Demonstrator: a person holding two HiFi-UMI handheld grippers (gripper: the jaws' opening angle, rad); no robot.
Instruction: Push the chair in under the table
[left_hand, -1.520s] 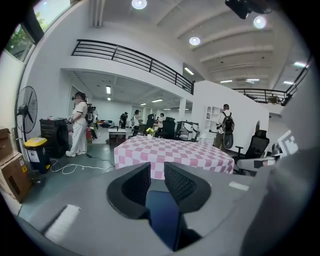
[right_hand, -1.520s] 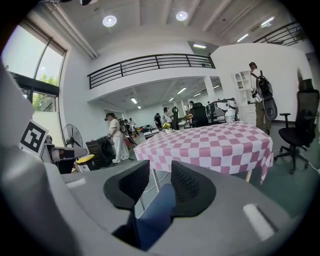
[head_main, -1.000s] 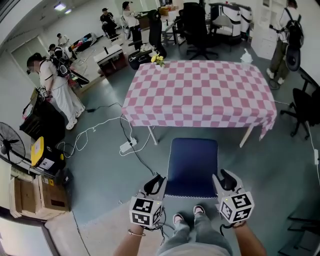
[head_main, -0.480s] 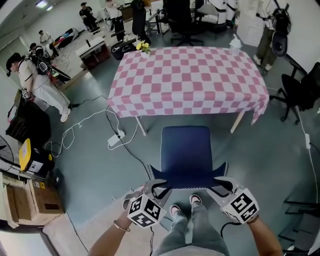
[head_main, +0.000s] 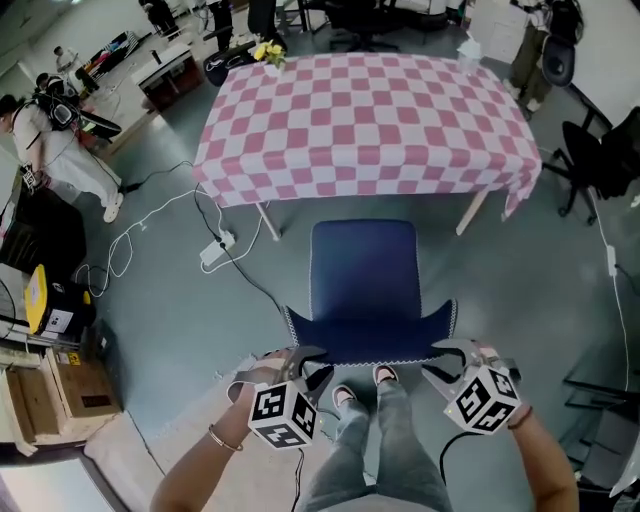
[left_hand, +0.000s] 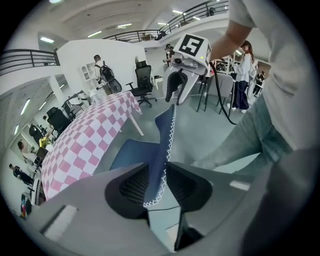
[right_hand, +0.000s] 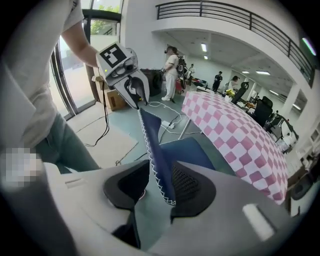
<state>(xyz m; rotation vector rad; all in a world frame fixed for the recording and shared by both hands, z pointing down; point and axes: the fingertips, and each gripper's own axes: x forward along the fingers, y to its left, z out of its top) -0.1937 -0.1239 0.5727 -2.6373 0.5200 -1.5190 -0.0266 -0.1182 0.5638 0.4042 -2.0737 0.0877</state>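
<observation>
Blue chair (head_main: 362, 265) on a grey floor, facing a table (head_main: 365, 120) draped in pink-and-white check cloth. The seat stops just short of the cloth's hem and is not yet under it. A person stands behind the chair with a gripper at each top corner of the backrest (head_main: 365, 338).

The left gripper (head_main: 300, 362) has its jaws apart, and they have just been opening wider. The white-stitched backrest edge stands between them with a gap showing, so nothing is clamped. The right gripper (head_main: 447, 355) also has its jaws wide, with the edge leaning on one pad and clear of the other.

Likely trouble:
- **Slipping or tipping:** both holds are loose and set only on the corners, so a push could let the thin edge slip out, or tip the chair instead of sliding it.
- **Swinging:** uneven pressure from the two sides would probably turn the chair toward a table leg (head_main: 265, 220).
- **Snagging:** a white power strip (head_main: 215, 250) and its cable lie on the floor just left of the chair, where the chair's base could catch them.
- **Dragging the cloth:** the seat might catch the hanging cloth and upset the yellow flowers (head_main: 265, 50) at the far corner.

Writing: none can be read. Each gripper's cube carries black-and-white square markers, not letters. A yellow box (head_main: 45, 300) at the left edge has a label too small to read.
</observation>
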